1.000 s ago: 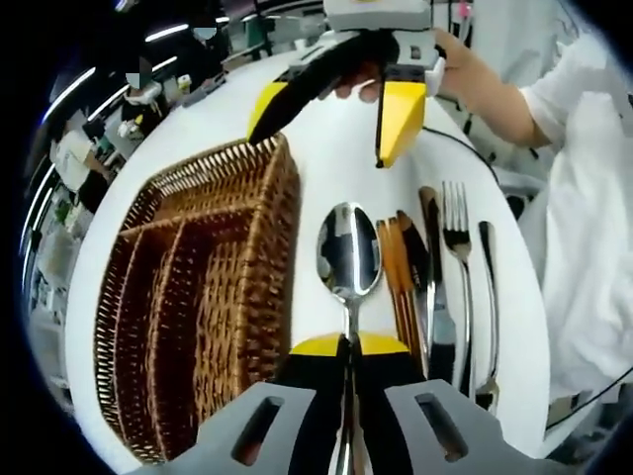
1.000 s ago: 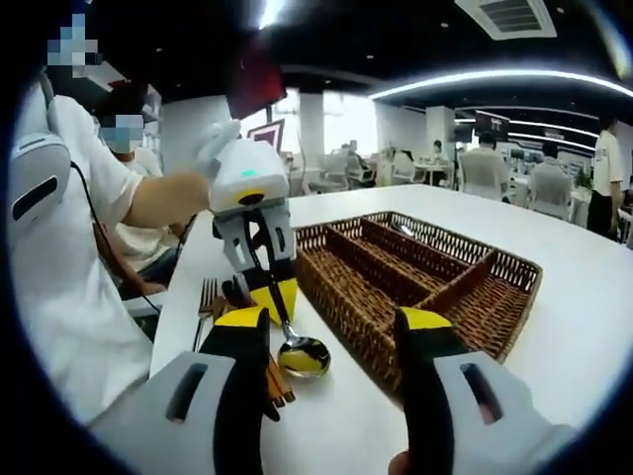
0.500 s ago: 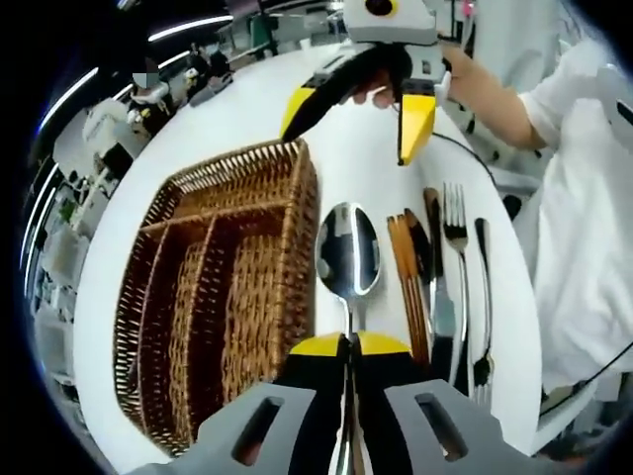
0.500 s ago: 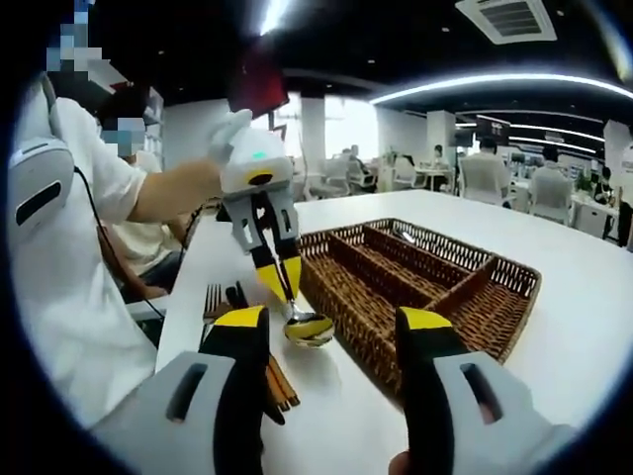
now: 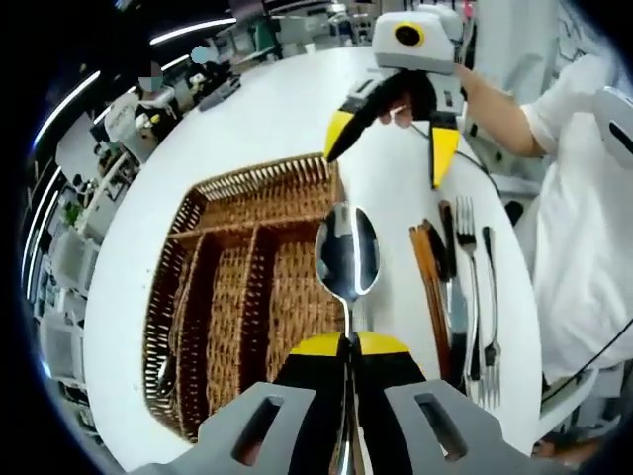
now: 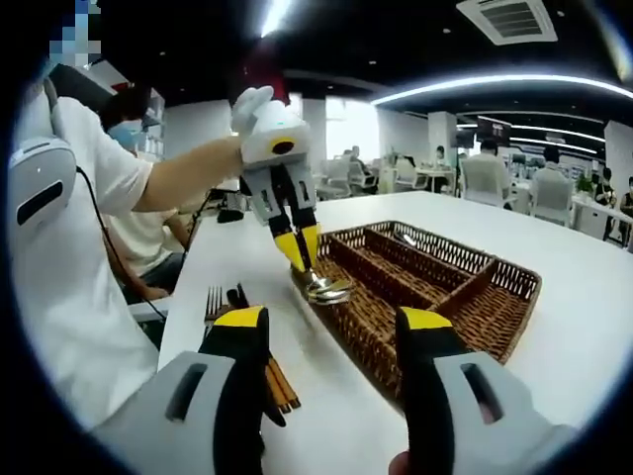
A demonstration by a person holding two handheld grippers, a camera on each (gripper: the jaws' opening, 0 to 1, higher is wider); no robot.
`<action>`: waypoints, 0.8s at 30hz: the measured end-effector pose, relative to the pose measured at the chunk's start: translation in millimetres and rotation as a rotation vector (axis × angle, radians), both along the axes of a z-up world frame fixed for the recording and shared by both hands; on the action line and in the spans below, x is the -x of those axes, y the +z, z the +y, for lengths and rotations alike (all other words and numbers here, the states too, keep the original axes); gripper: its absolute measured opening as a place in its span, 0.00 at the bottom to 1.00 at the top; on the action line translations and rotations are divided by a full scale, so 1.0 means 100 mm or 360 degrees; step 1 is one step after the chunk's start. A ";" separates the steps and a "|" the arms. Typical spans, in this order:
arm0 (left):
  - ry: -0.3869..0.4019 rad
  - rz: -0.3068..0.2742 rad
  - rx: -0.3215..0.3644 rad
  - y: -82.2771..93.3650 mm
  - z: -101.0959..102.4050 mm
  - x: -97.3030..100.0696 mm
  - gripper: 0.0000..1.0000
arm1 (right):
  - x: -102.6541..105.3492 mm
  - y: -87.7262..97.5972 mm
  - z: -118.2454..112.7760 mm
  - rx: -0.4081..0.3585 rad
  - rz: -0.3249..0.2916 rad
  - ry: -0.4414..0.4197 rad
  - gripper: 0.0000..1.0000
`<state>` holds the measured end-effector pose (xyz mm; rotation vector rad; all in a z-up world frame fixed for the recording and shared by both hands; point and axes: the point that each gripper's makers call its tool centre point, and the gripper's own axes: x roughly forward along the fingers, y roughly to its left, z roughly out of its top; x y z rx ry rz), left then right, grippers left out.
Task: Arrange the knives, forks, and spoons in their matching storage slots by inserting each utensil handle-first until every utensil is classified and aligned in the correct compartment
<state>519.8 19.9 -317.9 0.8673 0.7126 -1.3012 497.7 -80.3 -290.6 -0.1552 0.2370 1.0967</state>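
Left gripper view: wicker tray (image 5: 232,297) on white bench (image 5: 247,119); left tool (image 5: 347,348) clamps spoon (image 5: 347,252) above tray's edge.
Right tool (image 6: 331,327): jaws wide, empty.
Remaining cutlery (image 5: 465,287): beside tray.
Risk: bowl-forward spoon may enter backwards or land in the wrong slot.

An open-plan office: ceiling strip lights (image 6: 475,81); distant desks (image 6: 554,198); seated people (image 6: 485,170).

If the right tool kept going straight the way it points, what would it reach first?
Probably the wicker tray: the open right tool points at its near wall. The left tool, holding the spoon, sits slightly left of that line; depth is uncertain.
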 end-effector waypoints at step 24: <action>0.0084 -0.0053 -0.0023 0.12 0.07 -0.83 0.01 | -0.05 0.02 -0.03 0.0024 0.0012 -0.0066 0.57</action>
